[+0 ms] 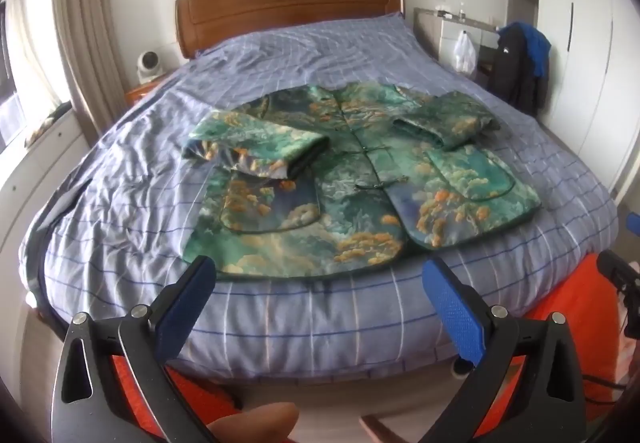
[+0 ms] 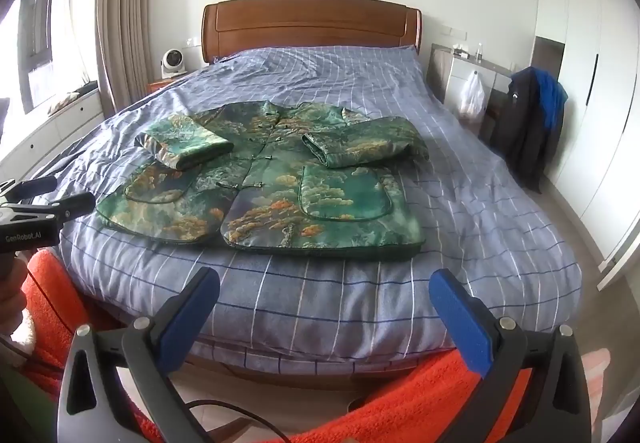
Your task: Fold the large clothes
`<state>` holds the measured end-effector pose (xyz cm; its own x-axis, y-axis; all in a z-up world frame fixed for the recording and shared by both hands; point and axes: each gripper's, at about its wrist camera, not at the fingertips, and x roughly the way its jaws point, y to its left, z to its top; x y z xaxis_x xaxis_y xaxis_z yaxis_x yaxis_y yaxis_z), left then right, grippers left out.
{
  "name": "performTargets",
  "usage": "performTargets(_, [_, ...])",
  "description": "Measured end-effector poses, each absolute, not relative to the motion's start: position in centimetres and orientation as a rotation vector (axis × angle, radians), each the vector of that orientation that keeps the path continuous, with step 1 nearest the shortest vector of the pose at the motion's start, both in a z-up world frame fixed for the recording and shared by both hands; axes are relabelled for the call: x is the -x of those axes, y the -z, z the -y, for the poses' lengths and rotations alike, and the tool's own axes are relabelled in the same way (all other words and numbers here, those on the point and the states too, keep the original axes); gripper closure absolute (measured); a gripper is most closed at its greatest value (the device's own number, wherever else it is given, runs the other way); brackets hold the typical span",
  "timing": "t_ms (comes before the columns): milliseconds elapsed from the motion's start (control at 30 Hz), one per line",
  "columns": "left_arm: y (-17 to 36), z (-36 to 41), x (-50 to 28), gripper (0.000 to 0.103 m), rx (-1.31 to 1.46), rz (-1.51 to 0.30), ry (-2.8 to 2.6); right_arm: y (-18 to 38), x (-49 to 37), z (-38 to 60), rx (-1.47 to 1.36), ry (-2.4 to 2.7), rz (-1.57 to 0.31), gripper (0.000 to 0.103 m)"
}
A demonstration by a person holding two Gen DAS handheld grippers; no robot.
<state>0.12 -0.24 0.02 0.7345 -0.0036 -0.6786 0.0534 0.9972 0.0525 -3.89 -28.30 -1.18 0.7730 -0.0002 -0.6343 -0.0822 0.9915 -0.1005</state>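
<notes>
Left wrist: glossy green brocade jacket (image 1: 352, 179) (sleeves folded in), both grippers' jaws wide, empty.

Green-orange brocade jacket (image 1: 352, 179); blue checked bedcover (image 1: 280, 55).

Green patterned jacket (image 2: 272, 179) spread flat on bed (image 2: 460, 283), front up, both sleeves folded in across chest. Blue checked cover wrinkled. Right tongs (image 2: 324, 283) wide apart, empty, above bed's near edge, short of jacket hem. Left tongs (image 2: 60, 199) at left edge, state unclear. Wooden headboard (image 2: 312, 27) behind. Dark coat (image 2: 528, 127) at right.
</notes>
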Motion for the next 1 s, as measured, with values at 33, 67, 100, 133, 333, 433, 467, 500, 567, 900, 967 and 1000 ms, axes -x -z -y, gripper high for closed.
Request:
performTargets(33, [0.1,0.1,-0.1,0.000,-0.065,-0.743,0.023,1.1,3.9,28.3,0.124,-0.042,-0.685,0.000])
performTargets(67, [0.1,0.1,-0.2,0.000,-0.064,-0.746,0.021,1.1,3.9,28.3,0.123,-0.039,-0.684,0.000])
performTargets(100, [0.2,0.0,-0.3,0.000,-0.060,-0.749,0.021,1.0,3.9,28.3,0.121,-0.036,-0.681,0.000])
performTargets(133, [0.3,-0.1,-0.4,0.000,-0.056,-0.752,0.019,0.9,3.9,28.3,0.119,-0.035,-0.679,0.000])
performTargets(333, [0.4,-0.6,-0.3,0.000,-0.043,-0.759,-0.004,1.3,3.8,28.3,0.103,-0.052,-0.703,0.000])
performTargets(433, [0.4,-0.5,-0.3,0.000,-0.042,-0.761,-0.006,1.4,3.7,28.3,0.103,-0.054,-0.706,0.000])
performTargets(467, [0.4,-0.5,-0.3,0.000,-0.042,-0.763,-0.007,1.4,3.7,28.3,0.103,-0.054,-0.707,0.000])
performTargets(500, [0.4,-0.5,-0.3,0.000,-0.043,-0.764,-0.007,1.5,3.7,28.4,0.100,-0.054,-0.708,0.000])
performTargets(567, [0.5,-0.3,-0.3,0.000,-0.043,-0.768,-0.006,1.5,3.5,28.4,0.099,-0.052,-0.711,0.000])
performTargets(900, [1.0,-0.5,-0.6,0.000,-0.026,-0.790,0.020,1.7,3.5,28.3,0.099,-0.053,-0.712,0.000])
performTargets(967, [1.0,-0.5,-0.7,0.000,-0.027,-0.795,0.022,1.8,3.5,28.3,0.099,-0.055,-0.713,0.000])
performTargets(1000, [1.0,-0.4,-0.7,0.000,-0.030,-0.801,0.021,1.8,3.5,28.3,0.099,-0.055,-0.713,0.000])
